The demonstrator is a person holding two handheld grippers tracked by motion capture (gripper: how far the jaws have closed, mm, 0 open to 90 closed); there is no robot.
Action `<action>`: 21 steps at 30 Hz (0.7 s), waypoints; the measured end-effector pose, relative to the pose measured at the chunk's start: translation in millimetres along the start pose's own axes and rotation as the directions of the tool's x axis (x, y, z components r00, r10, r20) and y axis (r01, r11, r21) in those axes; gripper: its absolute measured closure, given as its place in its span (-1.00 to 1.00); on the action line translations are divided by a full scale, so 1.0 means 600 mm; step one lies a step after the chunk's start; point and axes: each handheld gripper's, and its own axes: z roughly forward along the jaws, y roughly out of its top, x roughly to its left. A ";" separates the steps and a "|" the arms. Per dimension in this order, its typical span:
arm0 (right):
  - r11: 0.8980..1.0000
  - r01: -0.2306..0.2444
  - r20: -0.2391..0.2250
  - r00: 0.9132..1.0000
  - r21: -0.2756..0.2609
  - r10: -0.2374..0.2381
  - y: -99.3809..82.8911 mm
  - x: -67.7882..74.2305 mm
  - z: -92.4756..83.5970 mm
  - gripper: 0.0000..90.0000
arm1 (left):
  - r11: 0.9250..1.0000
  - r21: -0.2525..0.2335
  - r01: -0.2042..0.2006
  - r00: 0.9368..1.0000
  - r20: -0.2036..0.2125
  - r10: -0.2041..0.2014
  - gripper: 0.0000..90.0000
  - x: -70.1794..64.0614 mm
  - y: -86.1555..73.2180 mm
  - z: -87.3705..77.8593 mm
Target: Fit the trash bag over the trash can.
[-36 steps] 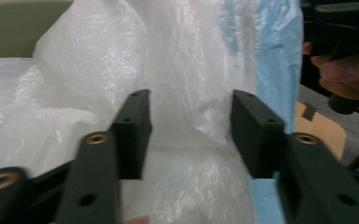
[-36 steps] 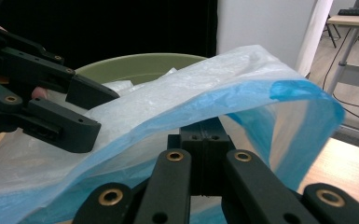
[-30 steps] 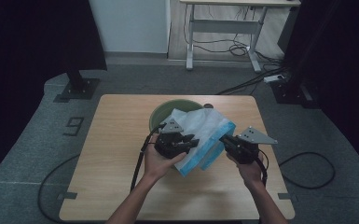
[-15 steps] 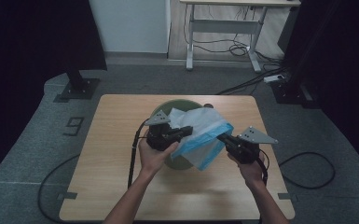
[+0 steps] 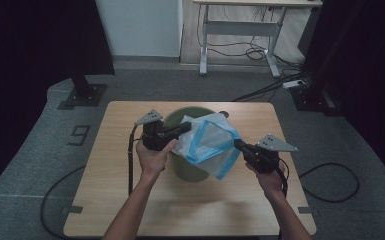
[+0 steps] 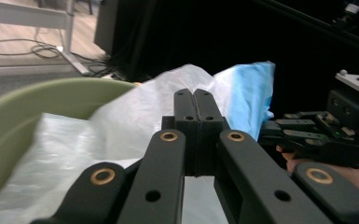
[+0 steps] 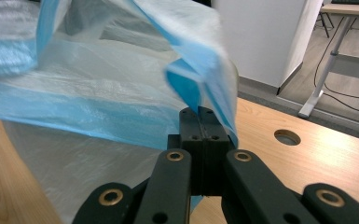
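My left hand-held gripper [image 5: 186, 127] is pinched tight on the near-left edge of the bag [image 5: 207, 145], its jaws having just closed with the thin plastic between them. The white and blue bag hangs spread over the green bin [image 5: 187, 167], which stands in the middle of the worktop [image 5: 105, 190]. My right hand-held gripper [image 5: 238, 145] is clamped on the bag's blue-trimmed right edge, holding it out past the bin's rim.
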 end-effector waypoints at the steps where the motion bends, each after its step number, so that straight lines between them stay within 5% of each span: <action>1: 1.000 0.001 0.003 1.000 0.003 -0.001 0.001 -0.001 0.000 0.97 | 1.000 -0.005 0.003 1.000 -0.006 -0.003 1.00 0.004 0.001 -0.002; 11: 1.000 0.012 0.016 1.000 -0.008 -0.011 0.016 -0.003 -0.002 0.97 | 0.999 -0.039 0.017 0.999 -0.042 -0.019 1.00 0.026 0.007 -0.027; 21: 1.000 0.015 -0.021 1.000 -0.009 -0.015 -0.009 0.020 -0.022 0.97 | 0.998 -0.056 0.006 0.996 -0.092 -0.012 1.00 0.036 -0.002 -0.060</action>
